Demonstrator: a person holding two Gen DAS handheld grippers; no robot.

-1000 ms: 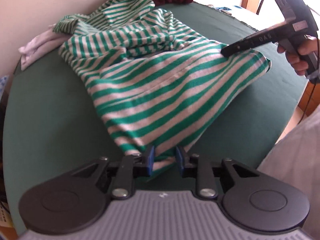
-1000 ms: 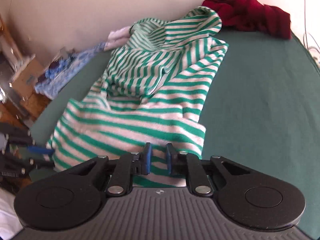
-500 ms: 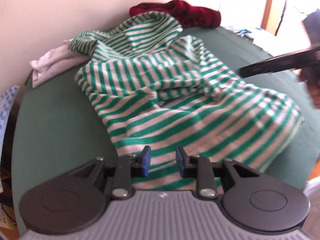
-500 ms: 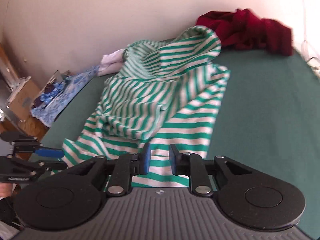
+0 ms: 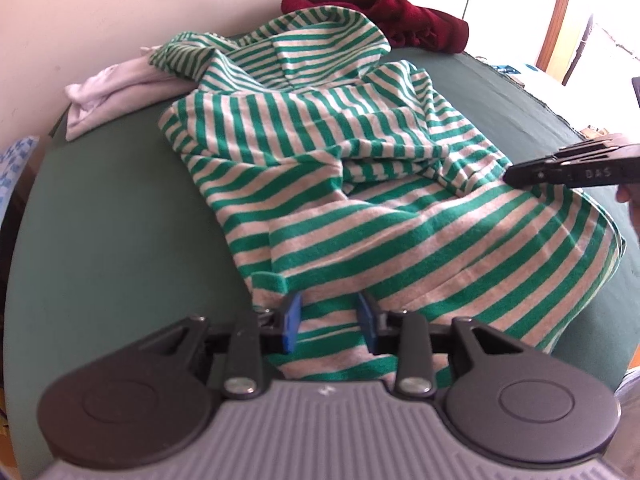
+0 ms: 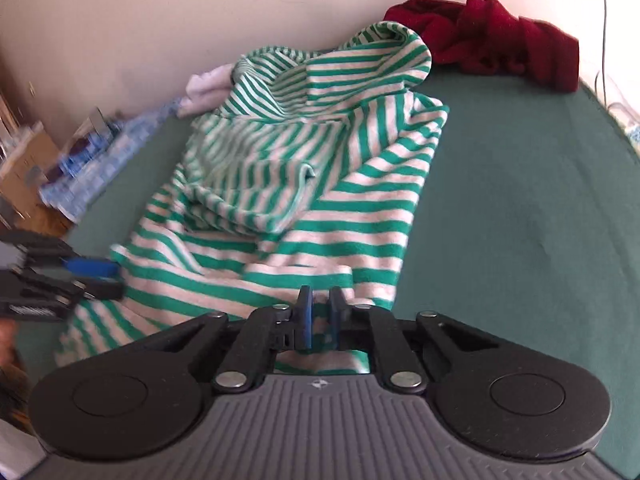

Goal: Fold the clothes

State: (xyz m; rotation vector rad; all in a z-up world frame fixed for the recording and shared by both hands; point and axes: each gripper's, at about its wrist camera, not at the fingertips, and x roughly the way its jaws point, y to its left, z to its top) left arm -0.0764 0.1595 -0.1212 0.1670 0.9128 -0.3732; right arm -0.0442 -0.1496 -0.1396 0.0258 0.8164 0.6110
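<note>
A green-and-white striped garment point(image 5: 360, 200) point(image 6: 320, 200) lies crumpled on the green table point(image 5: 100, 240). My left gripper point(image 5: 330, 312) hovers over its near hem. Its jaws are opening, with cloth lying under the gap and the blue pads point(image 5: 292, 320) not pressing it. In the right wrist view, that left gripper point(image 6: 96, 276) pokes in from the left edge beside the garment. My right gripper point(image 6: 319, 304) is shut on a fold of the striped hem at the near right corner. From the left wrist view, the right gripper point(image 5: 516, 172) reaches in from the right onto the cloth.
A dark red garment point(image 5: 400, 12) point(image 6: 500, 44) is heaped at the table's far edge by the wall. A white cloth point(image 5: 112, 88) lies at the far left. Blue patterned fabric point(image 6: 92, 160) and boxes sit off the table's left side. Bare green table point(image 6: 520, 220) stretches to the right.
The left gripper let go of the hem, moved in over the garment and widened its jaws. The right gripper opened a little, then closed on the hem fold.
</note>
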